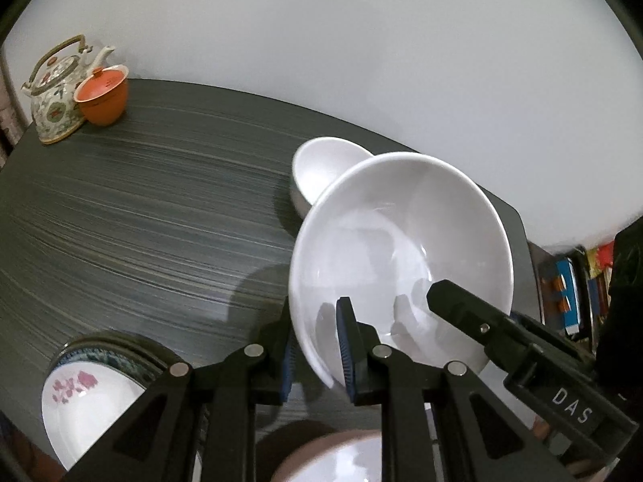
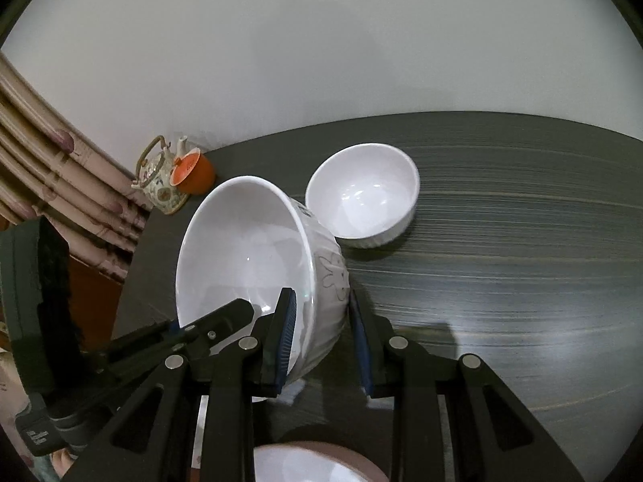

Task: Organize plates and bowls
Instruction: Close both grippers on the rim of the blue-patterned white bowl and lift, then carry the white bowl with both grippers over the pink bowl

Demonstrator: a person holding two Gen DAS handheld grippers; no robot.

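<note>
Both tools are gripping the big white bowl's [image 2: 249,249] rim: left tool [image 1: 317,355] at its 7 o'clock, right tool [image 2: 321,345] opposite. It is hanging tilted over the worktop [image 1: 140,221], hiding part of the small white bowl [image 1: 321,168] at 12. A floral plate [image 1: 84,397] is sitting cropped at 8.

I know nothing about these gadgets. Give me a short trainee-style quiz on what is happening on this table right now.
1. True or false: the large white bowl is gripped at its rim by both the left tool and the right tool.
2. What stands right beside the teapot?
A) an orange lidded cup
B) a green bottle
C) a fork
3. How does the smaller white bowl sit on the table: upright or upside down?

Key: 1 true; 2 A; 3 upright.
</note>
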